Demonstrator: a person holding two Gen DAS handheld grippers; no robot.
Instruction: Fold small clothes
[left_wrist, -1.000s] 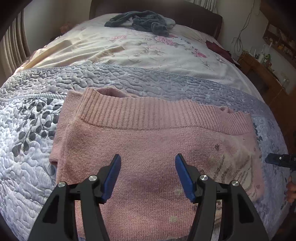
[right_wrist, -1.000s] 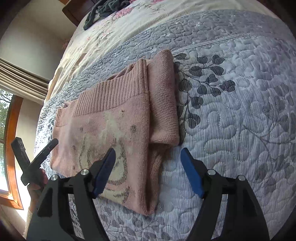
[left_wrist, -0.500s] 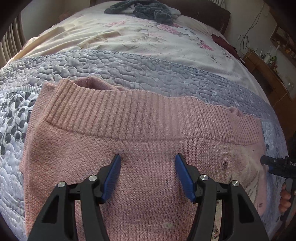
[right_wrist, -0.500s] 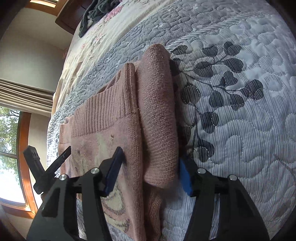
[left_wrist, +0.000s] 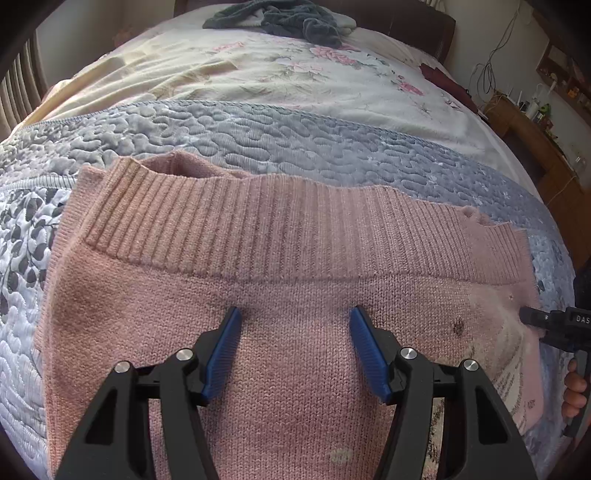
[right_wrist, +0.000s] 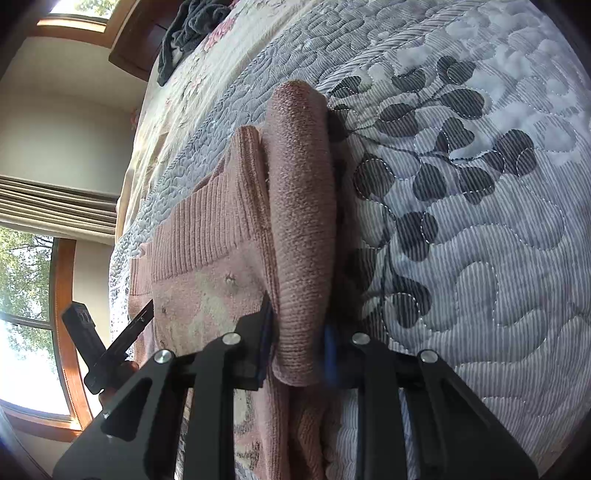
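Right gripper (right_wrist: 295, 343) jaws narrow, clamped either side of the folded sleeve (right_wrist: 301, 221) of the pink sweater (left_wrist: 280, 266). Left gripper (left_wrist: 295, 347) jaws wide, nothing between them, hovering over the sweater body just below the ribbed hem (left_wrist: 258, 221). Sweater lies flat on the grey quilted bedspread (right_wrist: 461, 240). Dark clothes pile (left_wrist: 284, 18) well apart at the bed's far end.

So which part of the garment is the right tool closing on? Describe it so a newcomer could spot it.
Start at the bed's grey quilted cover, where a pink knit sweater lies flat. Along its edge nearest the dark leaf print runs a sleeve folded into a thick roll. The right tool straddles its cuff end; unlike the ribbed hem beside it, it is plain knit and raised.
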